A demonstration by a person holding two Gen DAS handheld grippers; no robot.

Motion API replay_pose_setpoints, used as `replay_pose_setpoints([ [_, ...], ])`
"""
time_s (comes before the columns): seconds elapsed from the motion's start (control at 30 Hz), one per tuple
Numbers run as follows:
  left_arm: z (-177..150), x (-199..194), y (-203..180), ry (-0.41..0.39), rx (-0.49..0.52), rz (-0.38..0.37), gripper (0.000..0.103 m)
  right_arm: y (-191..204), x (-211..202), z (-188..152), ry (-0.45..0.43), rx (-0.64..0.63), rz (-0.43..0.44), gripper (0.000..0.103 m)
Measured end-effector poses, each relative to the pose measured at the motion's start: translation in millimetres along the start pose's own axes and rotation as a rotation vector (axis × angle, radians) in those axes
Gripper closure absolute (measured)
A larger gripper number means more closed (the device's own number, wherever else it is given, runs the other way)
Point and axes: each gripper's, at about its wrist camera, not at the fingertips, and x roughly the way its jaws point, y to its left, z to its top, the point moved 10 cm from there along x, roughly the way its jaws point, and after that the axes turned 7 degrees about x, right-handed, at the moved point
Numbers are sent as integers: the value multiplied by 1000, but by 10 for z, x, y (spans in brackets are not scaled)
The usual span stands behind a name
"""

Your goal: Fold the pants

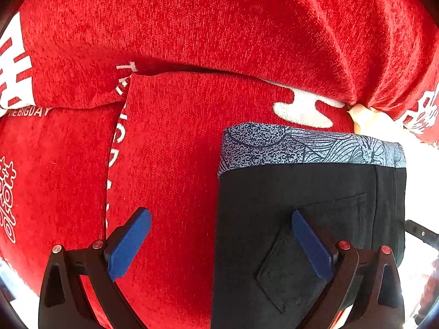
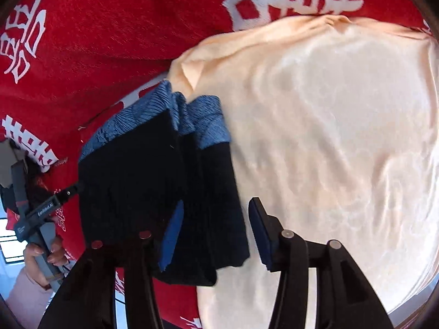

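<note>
Blue pads of the left hand-held gripper (image 1: 221,242) stand spread, straddling the left edge of the folded black pants (image 1: 307,219), whose patterned waistband (image 1: 310,145) lies far; the right hand-held gripper (image 2: 215,231), also spread, straddles their right edge.

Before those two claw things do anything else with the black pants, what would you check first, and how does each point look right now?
1. Left gripper open, nothing between its fingers: ok.
2. Right gripper open, holding nothing: ok.
3. Pants already folded into a compact stack: ok.
4. Patterned waistband lined up at one end: cannot tell; the right wrist view shows its layers offset.
5. Pants lie flat on one surface: not ok; they straddle the red cover and the cream cloth.
</note>
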Motion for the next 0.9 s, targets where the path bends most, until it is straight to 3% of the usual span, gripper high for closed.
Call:
replay_pose_setpoints([
  [0.23,-8,-3,-11,2,-4,-30,1,-240,-30,-166,21,102,119,41],
  [0.3,-28,-6,-35,8,-19,-101,1,-178,-15,-203,37,102,204,38],
  [0.37,-66,-1,-50,18,-27,-172,1,-150,21,-227,65,89,253,27],
  [0.53,-163,49,-147,69,-7,-335,1,-106,185,-248,121,24,247,27],
  [0.67,-200,130,-235,98,2,-417,1,-72,283,-201,155,27,313,27],
  [0.9,-235,315,-535,110,67,-441,1,60,461,-98,204,-42,405,26],
])
